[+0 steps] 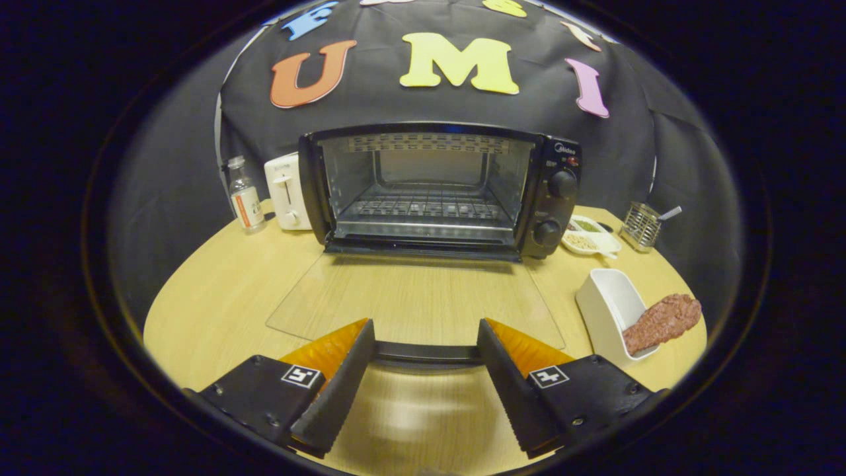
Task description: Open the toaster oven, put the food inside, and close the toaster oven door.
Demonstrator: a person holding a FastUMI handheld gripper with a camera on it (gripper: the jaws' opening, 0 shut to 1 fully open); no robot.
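I see the oven (439,190), a black metal box, standing open on the pale wood-grain table (218,291); its glass door (416,301) lies flat in front, wire rack (423,206) bare inside. My gripper (426,354) is spread, fingers either side of the door's dark handle bar (426,352), not pinching it. The food (662,321), a coarse reddish slab, leans in a white tray (611,307) right of the oven.
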